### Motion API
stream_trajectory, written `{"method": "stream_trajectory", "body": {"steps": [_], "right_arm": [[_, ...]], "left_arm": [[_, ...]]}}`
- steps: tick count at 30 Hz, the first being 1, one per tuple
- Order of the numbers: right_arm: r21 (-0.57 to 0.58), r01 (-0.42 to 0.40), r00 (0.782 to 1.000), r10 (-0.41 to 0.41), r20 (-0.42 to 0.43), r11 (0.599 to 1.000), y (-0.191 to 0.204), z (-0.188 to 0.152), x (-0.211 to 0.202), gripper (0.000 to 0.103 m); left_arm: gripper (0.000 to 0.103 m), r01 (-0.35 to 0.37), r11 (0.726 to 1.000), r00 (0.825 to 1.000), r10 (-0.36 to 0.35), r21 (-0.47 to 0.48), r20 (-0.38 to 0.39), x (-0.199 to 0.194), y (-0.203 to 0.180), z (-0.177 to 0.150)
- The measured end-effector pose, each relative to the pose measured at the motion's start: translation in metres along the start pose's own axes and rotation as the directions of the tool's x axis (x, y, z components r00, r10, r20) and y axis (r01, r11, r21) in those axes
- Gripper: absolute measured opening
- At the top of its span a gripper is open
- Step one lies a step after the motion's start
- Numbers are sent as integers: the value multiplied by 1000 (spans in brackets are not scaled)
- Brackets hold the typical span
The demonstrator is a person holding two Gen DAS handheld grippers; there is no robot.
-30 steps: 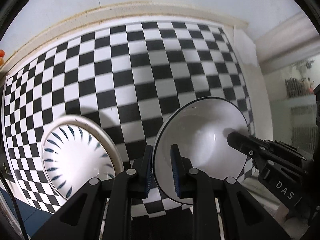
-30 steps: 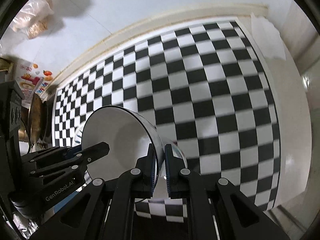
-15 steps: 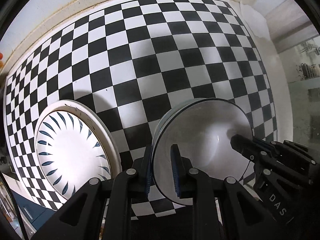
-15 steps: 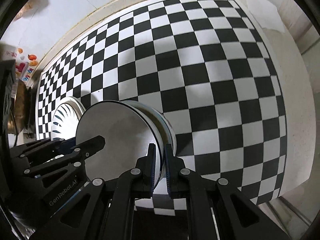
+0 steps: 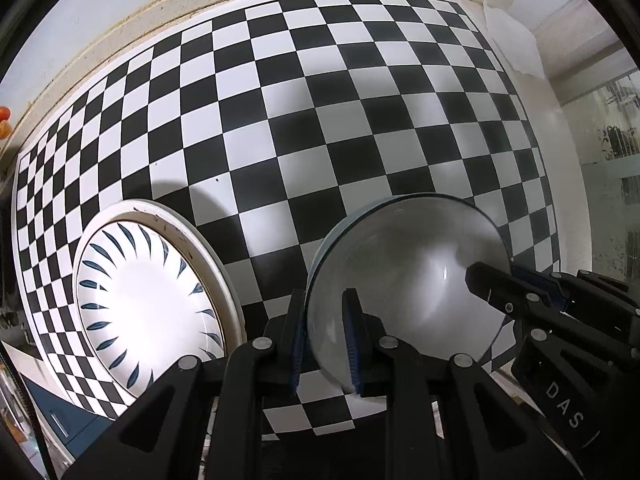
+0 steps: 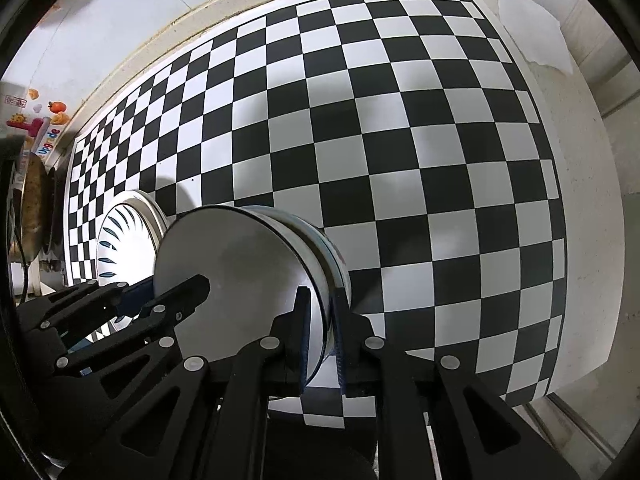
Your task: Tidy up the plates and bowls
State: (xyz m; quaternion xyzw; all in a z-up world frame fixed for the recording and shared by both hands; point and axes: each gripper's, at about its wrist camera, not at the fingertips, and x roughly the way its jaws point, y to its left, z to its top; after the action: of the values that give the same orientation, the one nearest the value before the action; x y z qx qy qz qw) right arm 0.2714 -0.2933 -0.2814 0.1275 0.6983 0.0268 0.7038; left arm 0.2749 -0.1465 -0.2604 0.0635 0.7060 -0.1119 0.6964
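A glossy, smooth glaze is seen on the bowl (image 5: pixel 408 280) and the plate (image 5: pixel 148 304); the chequered tabletop (image 5: pixel 320 120) is finished smooth, faintly sheened.

"DAS" — right claw (image 5: pixel 516 284) body

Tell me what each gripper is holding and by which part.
Both hold the same white bowl by its rim: the left gripper pinches the near-left edge, the right gripper the opposite edge, one finger inside, one outside.

checkered black-and-white mat (image 5: pixel 304 128) across centre, 9 to 3 o'clock | pale speckled counter edge (image 5: pixel 132 36) along 11 to 1 | torn white paper (image 6: pixel 532 36) at 2 | colourful fruit sticker (image 6: pixel 44 120) at 9
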Motion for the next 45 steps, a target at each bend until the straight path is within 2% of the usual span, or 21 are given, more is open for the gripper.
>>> {"method": "stream_trajectory", "body": {"steps": [6, 10, 16, 21, 24, 26, 29, 32, 41, 45], "right_arm": [[8, -14, 1000, 14, -2, 1000, -2, -2, -1, 16], [-4, -4, 1000, 4, 25, 1000, -1, -10, -10, 16], [-29, 19, 995, -16, 100, 999, 5, -38, -44, 16], [-42, 16, 986, -9, 169, 999, 16, -72, -79, 17], [-55, 10, 978, 1, 209, 998, 26, -94, -101, 33], [-64, 17, 973, -2, 231, 998, 33, -107, -113, 55], [-74, 13, 965, 7, 261, 997, 41, -123, -130, 70], [-82, 36, 955, -10, 298, 996, 49, -138, -146, 76], [-74, 74, 916, -38, 398, 994, 61, -171, -193, 80], [-72, 88, 899, -48, 435, 994, 64, -182, -211, 81]], "left_arm": [[16, 9, 1000, 1000, -9, -11, -1, -2, 1, -4], [16, 8, 1000, 1000, -8, -13, 21, -11, 2, -13], [16, 13, 1000, 995, -13, 2, 104, -45, 8, -37], [17, 22, 999, 982, -26, 26, 189, -84, 12, -66], [19, 5, 999, 969, -14, 38, 247, -107, 11, -84], [25, 8, 999, 960, -19, 39, 279, -122, 13, -95], [26, -4, 999, 950, -11, 48, 313, -138, 14, -109], [32, -4, 999, 936, -15, 52, 352, -154, 15, -121], [46, 27, 999, 905, -42, 43, 424, -191, 18, -151], [49, 23, 999, 892, -40, 44, 450, -202, 16, -161]]}}
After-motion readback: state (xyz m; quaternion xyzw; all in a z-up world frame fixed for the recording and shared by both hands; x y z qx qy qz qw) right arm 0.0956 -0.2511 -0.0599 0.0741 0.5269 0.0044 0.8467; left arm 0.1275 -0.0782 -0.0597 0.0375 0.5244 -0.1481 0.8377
